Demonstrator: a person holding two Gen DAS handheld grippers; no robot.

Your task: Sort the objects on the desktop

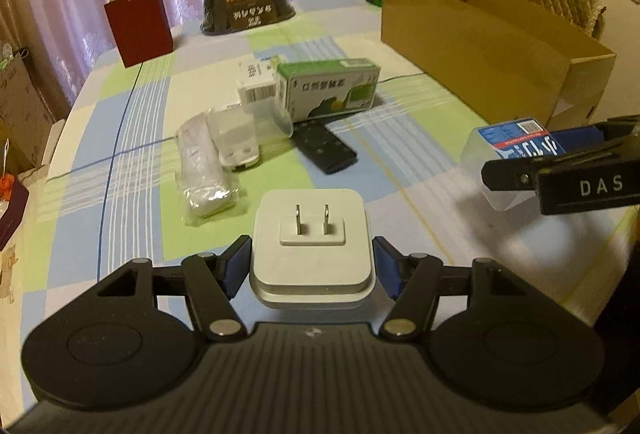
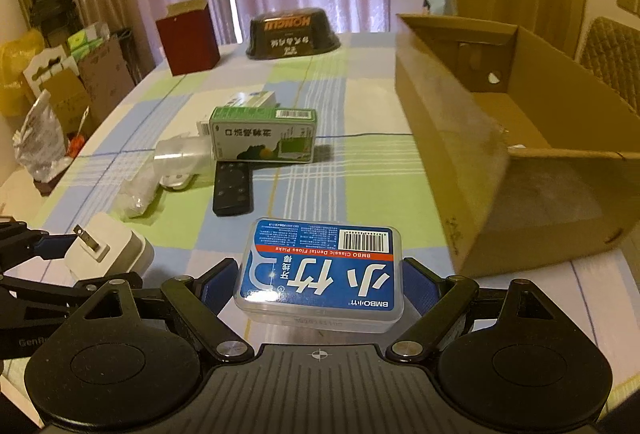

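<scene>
Clamped between the blue pads of the left gripper (image 1: 312, 266) is a white charger plug (image 1: 312, 246), a smooth rounded square of matte plastic with two flat metal prongs facing up and away; it seems lifted clear of the tablecloth (image 1: 132, 137), though contact underneath is hidden. The right gripper (image 2: 320, 286) is likewise closed on a floss pick box (image 2: 320, 270), a clear hard-plastic case with a glossy blue label and barcode. Both loads appear to be in transit, so the step in hand is judged to be carrying them to the open cardboard box (image 2: 440, 137), whose corrugated walls stand to the right, its floor looking nearly bare. Next, each gripper would need to rise over the near wall before releasing inside. Waiting mid-table are a green carton (image 2: 264, 133), a black remote (image 2: 234, 189) lying just in front of it, a crinkly clear bag (image 1: 204, 169) and a see-through cup (image 2: 180, 153) on its side.
</scene>
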